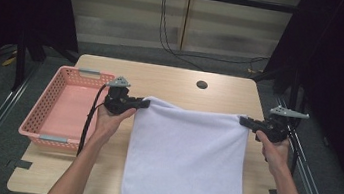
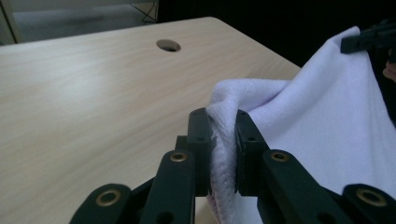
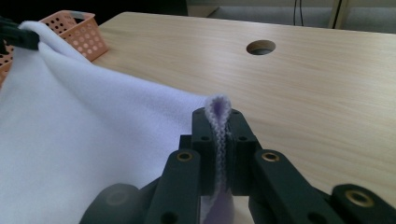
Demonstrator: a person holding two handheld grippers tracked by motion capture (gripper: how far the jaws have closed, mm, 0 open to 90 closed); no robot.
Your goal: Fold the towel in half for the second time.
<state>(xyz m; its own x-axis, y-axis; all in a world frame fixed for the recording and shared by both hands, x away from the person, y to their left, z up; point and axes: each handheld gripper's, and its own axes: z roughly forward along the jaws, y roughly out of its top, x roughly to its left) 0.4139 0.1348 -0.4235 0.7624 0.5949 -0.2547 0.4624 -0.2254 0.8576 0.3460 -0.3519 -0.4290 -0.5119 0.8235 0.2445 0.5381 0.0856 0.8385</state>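
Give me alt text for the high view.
Two hands hold a white towel stretched by its far corners, left tongs and right tongs each clamped on one. It drapes over the wooden table; a pink basket sits left.

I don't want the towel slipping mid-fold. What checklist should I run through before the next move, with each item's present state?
1. Left gripper pinches a corner of the white towel: ok.
2. Right gripper pinches the other far corner: ok.
3. Far edge stretched between the grippers, little sag: ok.
4. Near edge of towel lies wholly on the table: not ok, it hangs over the near edge.
5. Pink basket stands apart from the towel: ok.
6. How deep the cloth sits in the right jaws: cannot tell.
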